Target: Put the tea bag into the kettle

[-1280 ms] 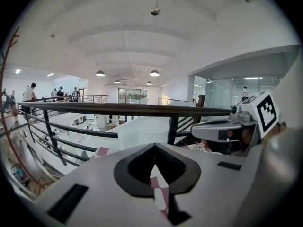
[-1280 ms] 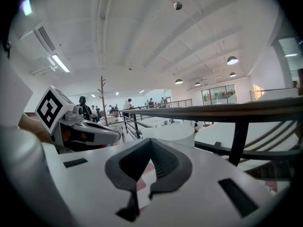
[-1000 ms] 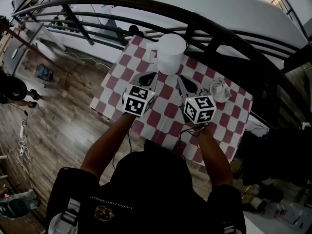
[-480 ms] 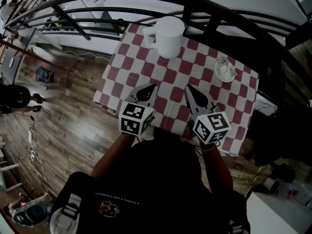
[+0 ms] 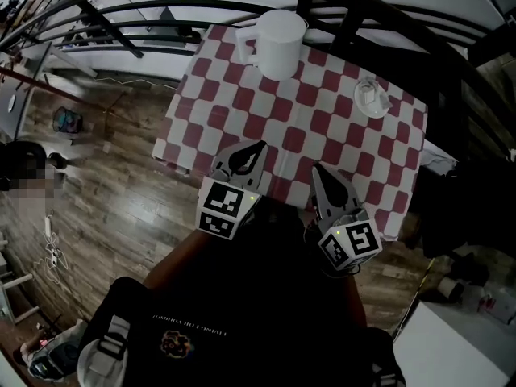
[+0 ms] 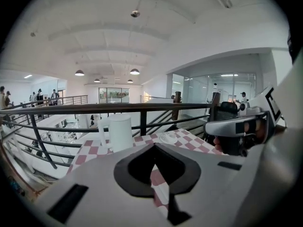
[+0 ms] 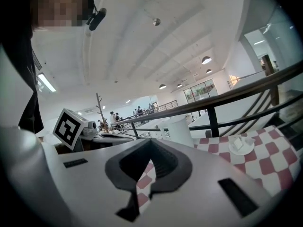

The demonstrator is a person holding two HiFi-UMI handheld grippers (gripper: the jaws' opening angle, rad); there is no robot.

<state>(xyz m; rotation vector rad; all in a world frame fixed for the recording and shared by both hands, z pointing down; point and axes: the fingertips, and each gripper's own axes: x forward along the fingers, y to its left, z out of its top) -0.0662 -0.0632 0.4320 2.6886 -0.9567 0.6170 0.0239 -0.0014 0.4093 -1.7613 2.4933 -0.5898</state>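
A white kettle (image 5: 279, 32) with its lid on stands at the far edge of the checkered table (image 5: 242, 103); it also shows as the kettle (image 6: 119, 132) and the kettle (image 7: 179, 131). The tea bag (image 5: 370, 95) lies on a small white saucer (image 5: 359, 105) at the far right, seen too as the saucer (image 6: 168, 137) and the tea bag (image 7: 240, 143). My left gripper (image 5: 259, 146) and right gripper (image 5: 315, 168) hover over the table's near edge, well short of both. Each is shut and holds nothing, also seen as the left gripper (image 6: 154, 145) and the right gripper (image 7: 150, 141).
A dark metal railing (image 5: 347, 10) curves right behind the table, close to the kettle. Wooden floor (image 5: 105, 176) lies to the left and a dark chair or bags (image 5: 451, 200) to the right. People stand far off on the gallery.
Both grippers have drawn back from the middle of the table to its near edge. They stay shut and empty; kettle and saucer have not moved.
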